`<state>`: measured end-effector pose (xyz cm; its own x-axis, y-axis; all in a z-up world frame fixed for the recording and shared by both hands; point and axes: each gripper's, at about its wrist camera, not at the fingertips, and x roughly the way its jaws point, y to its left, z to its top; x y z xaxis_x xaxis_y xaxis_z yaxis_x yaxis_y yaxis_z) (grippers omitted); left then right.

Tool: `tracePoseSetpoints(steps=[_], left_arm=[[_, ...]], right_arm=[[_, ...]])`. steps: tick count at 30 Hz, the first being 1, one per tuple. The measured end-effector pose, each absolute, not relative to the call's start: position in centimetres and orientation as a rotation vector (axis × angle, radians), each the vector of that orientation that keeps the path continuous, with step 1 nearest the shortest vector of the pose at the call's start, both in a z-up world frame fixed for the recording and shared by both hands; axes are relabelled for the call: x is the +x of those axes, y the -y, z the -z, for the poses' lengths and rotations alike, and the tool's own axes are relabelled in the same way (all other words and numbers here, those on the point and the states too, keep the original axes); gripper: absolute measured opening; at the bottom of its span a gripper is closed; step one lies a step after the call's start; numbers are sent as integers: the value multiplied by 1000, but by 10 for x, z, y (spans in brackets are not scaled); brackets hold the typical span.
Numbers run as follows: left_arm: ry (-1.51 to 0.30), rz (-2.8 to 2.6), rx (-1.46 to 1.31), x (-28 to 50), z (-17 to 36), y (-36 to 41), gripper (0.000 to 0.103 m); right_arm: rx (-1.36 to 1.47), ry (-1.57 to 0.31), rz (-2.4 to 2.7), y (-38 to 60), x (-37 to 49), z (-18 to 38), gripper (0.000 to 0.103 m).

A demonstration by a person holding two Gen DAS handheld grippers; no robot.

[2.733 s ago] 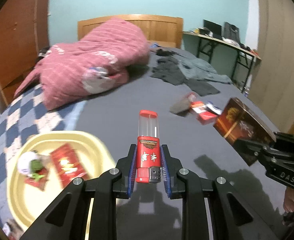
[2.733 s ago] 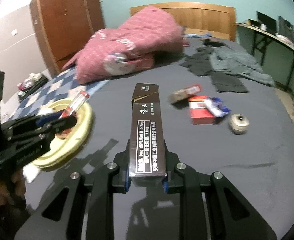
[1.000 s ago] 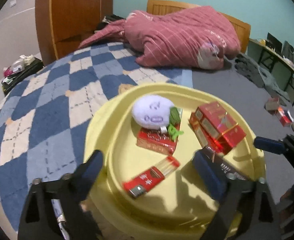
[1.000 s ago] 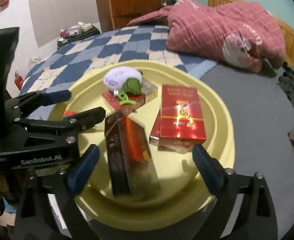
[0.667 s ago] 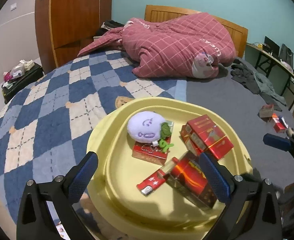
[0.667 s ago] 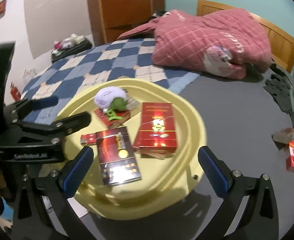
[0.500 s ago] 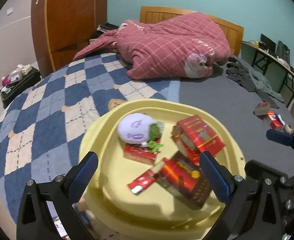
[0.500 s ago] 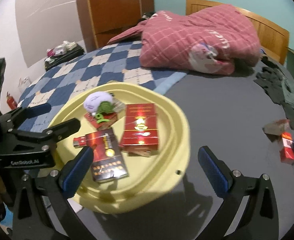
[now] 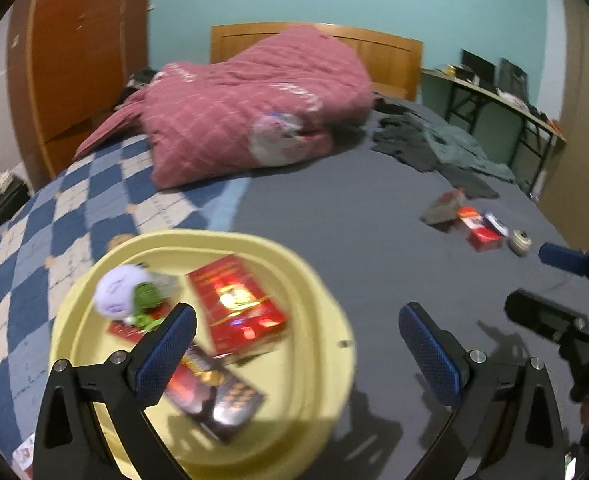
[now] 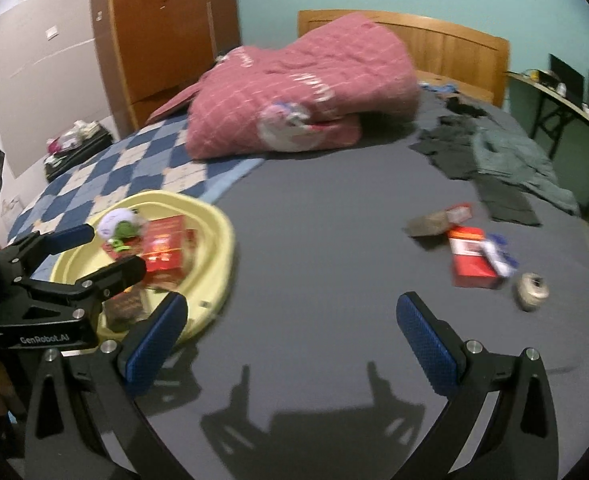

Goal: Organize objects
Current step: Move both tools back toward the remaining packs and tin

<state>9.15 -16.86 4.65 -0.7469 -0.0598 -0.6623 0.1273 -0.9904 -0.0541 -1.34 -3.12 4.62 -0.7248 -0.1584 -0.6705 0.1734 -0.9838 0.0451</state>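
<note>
A yellow tray (image 9: 330, 320) (image 10: 218, 256) rests on the bed at the left. In it lie a red box (image 9: 234, 304) (image 10: 166, 244), a dark carton (image 9: 218, 400), and a white plush toy (image 9: 114, 292) (image 10: 112, 220). My left gripper (image 9: 294, 344) (image 10: 94, 252) is open over the tray's right rim, holding nothing. My right gripper (image 10: 290, 336) hangs open and empty above the grey sheet. Farther right on the sheet lie a brown packet (image 9: 442, 210) (image 10: 434, 220), a red pack (image 9: 478, 232) (image 10: 470, 260), and a small round roll (image 9: 520, 242) (image 10: 532, 290).
A pink quilt (image 9: 246, 108) (image 10: 302, 92) is heaped at the bed's head. Dark clothes (image 9: 438, 148) (image 10: 490, 156) are spread at the far right. A wooden wardrobe (image 9: 74, 64) stands left, and a desk (image 9: 494, 96) stands by the right wall.
Both grippers let go of their items into the tray earlier, then drew back and swung right. The tray now sits lower left in both views, and the loose items on the sheet are nearer.
</note>
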Motion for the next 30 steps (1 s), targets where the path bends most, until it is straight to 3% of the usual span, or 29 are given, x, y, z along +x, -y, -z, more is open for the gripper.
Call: tracePoseSetpoints(steps=[16,23,30], left_arm=[[-80,3032,1053,20,-77,54,103],[-37,3092,1120,-34,-51,29,103],[-228,3086,1251,-76,-4,46,103]], right_arm=[[1115,111,3073,-129,14,-61,103],[1133,137,3102,-178,2,-49,103],[1183,172,3061,-204,-13,-13,103]])
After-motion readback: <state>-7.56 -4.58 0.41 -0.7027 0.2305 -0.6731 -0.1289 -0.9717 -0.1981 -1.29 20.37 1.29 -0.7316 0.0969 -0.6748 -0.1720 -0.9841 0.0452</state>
